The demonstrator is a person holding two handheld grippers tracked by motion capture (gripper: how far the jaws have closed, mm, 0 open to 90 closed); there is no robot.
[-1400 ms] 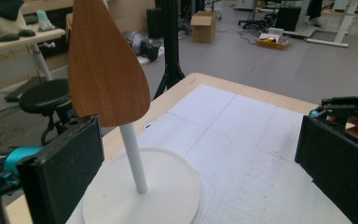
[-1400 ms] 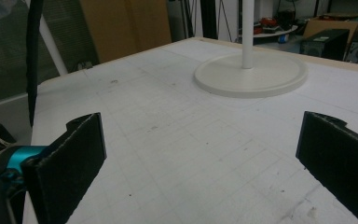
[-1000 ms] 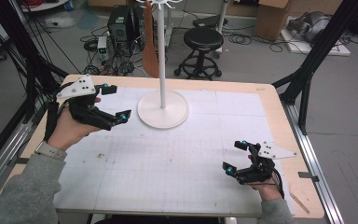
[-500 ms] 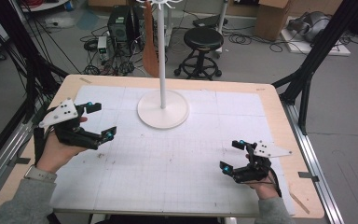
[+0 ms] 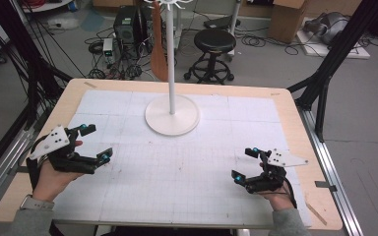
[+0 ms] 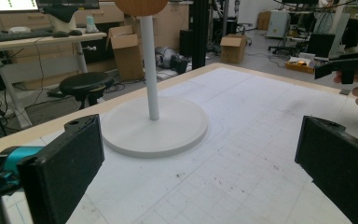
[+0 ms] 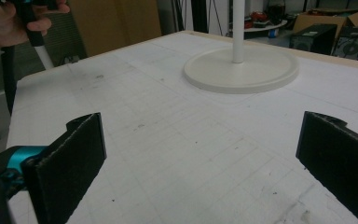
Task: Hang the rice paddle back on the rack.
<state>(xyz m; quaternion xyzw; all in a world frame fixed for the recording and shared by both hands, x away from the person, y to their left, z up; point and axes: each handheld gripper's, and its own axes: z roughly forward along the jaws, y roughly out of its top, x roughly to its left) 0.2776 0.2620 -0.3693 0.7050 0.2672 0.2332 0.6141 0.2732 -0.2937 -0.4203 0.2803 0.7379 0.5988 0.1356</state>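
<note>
I hold my left gripper (image 5: 94, 143) over the left side of the desk (image 5: 295, 105), its jaws spread wide with nothing between them. My right gripper (image 5: 244, 164) hovers low over the right front part of the desk, jaws likewise wide apart and empty. Both point roughly inward, toward the middle.

The one thing standing on the gridded white mat (image 5: 177, 167) is the white stand (image 5: 172, 114): a round flat base at the back centre with a thin upright pole rising from it. A wooden, paddle-shaped piece (image 5: 159, 49) hangs from its top; in the left gripper view I see its rounded wooden end (image 6: 140, 6) above the pole. The stand is well apart from both of my grippers, and in each gripper view it sits ahead, framed between the open jaws, the mat bare in front of it.

My judgement: either the work has not begun, or it is done and I am idle. Nothing is held and nothing lies loose on the mat to pick up. If the hanging piece is the object, everything is left: reaching to the stand, closing on it, lifting it off.
</note>
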